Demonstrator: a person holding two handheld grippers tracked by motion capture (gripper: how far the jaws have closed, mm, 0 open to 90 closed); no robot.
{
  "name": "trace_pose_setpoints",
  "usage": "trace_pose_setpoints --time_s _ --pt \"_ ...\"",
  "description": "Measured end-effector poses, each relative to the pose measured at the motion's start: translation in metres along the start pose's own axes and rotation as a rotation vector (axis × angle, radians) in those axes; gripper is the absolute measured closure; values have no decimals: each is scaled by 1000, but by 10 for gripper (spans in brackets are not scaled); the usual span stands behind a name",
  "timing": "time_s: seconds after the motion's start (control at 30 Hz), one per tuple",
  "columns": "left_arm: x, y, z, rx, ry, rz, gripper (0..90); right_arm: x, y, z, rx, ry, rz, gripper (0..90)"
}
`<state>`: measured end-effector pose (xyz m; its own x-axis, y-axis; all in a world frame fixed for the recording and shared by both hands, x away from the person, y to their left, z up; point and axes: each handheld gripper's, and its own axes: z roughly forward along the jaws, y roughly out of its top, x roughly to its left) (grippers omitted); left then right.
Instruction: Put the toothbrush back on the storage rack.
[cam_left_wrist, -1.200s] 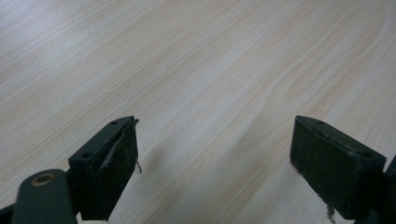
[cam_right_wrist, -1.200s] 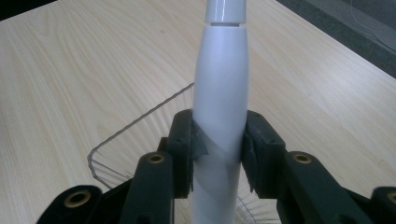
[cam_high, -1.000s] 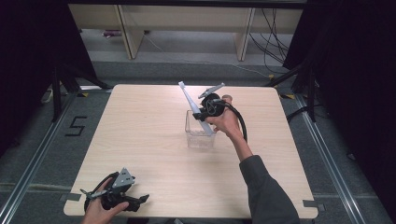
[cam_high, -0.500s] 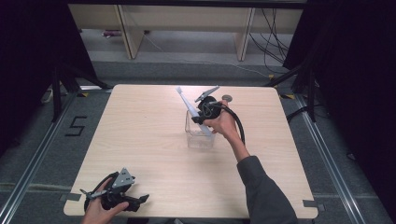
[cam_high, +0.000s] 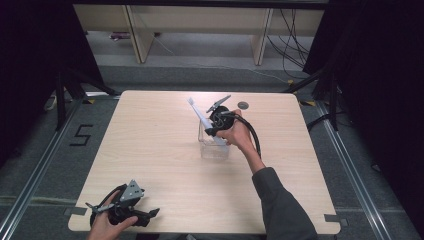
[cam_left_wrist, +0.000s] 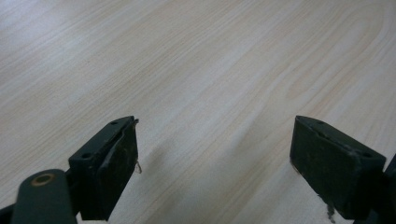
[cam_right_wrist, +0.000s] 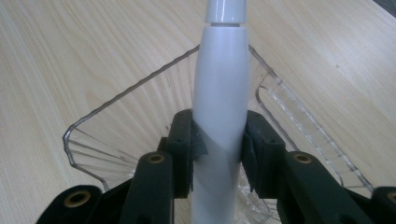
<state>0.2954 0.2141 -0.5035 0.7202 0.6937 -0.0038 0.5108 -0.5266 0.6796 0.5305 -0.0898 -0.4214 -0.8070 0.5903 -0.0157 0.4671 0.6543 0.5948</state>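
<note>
A white electric toothbrush (cam_high: 199, 114) leans up and to the left, its lower end inside a clear plastic container (cam_high: 214, 151) at the table's middle. My right gripper (cam_high: 214, 129) is shut on the toothbrush handle (cam_right_wrist: 220, 93) just above the container's rim (cam_right_wrist: 116, 123); both pads press its sides. A hand holds my left gripper (cam_high: 148, 217) at the table's near left corner. In the left gripper view its jaws stand wide apart over bare wood, with nothing between them (cam_left_wrist: 215, 158).
A small dark round disc (cam_high: 243, 105) lies on the wooden table (cam_high: 150, 145) behind the container. Pale shelving stands beyond the far edge. Black frames and cables flank both sides. A "5" is marked on the floor at the left.
The right gripper has carried the toothbrush slightly down and to the left, deeper into the clear container. The left gripper has stayed put.
</note>
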Motion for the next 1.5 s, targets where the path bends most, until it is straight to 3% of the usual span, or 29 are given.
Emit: trace_pose_setpoints --time_s 0.4,0.43,0.47,0.5,0.57,0.73,0.83,0.87,0.93,1.0,1.03,1.13,1.17,1.2,1.33,1.37,1.4,1.5 --pt "0 0 0 3 2 -1 149 -1 -5 5 33 11 28 669" --pt "0 0 0 2 2 -2 149 1 -5 5 50 13 55 669" --pt "0 0 0 2 2 -2 149 -1 -5 6 42 20 34 669" --pt "0 0 0 2 2 -1 149 1 -5 5 60 14 60 669" --pt "0 0 0 3 1 2 149 1 -5 6 40 22 38 668" --pt "0 0 -1 2 1 3 149 -1 -5 7 33 12 49 662" --pt "0 0 0 3 2 -2 149 -1 -4 2 5 15 64 636" --pt "0 0 0 2 1 -6 149 1 -4 -1 12 17 97 623" --pt "1 0 -1 3 1 10 149 -1 -3 -6 -28 12 68 610" --pt "0 0 0 3 2 -2 149 0 -3 -12 -52 11 59 584" --pt "0 0 0 6 0 -2 149 1 -3 -17 -56 12 86 580" --pt "0 0 0 4 2 -1 149 1 -3 -22 -96 13 77 564" --pt "0 0 0 3 2 -3 149 0 -3 -24 -97 11 58 557" --pt "0 0 0 3 2 -2 149 2 -4 -26 -98 15 86 556" --pt "0 0 0 3 3 -4 149 0 -4 -33 -119 3 51 529" --pt "0 0 0 3 2 -2 149 1 -4 -33 -128 12 70 524" --pt "0 0 0 3 2 -2 149 -1 -5 -35 -127 0 48 514" --pt "0 0 0 3 3 -3 149 0 -5 -38 -142 -6 59 487"
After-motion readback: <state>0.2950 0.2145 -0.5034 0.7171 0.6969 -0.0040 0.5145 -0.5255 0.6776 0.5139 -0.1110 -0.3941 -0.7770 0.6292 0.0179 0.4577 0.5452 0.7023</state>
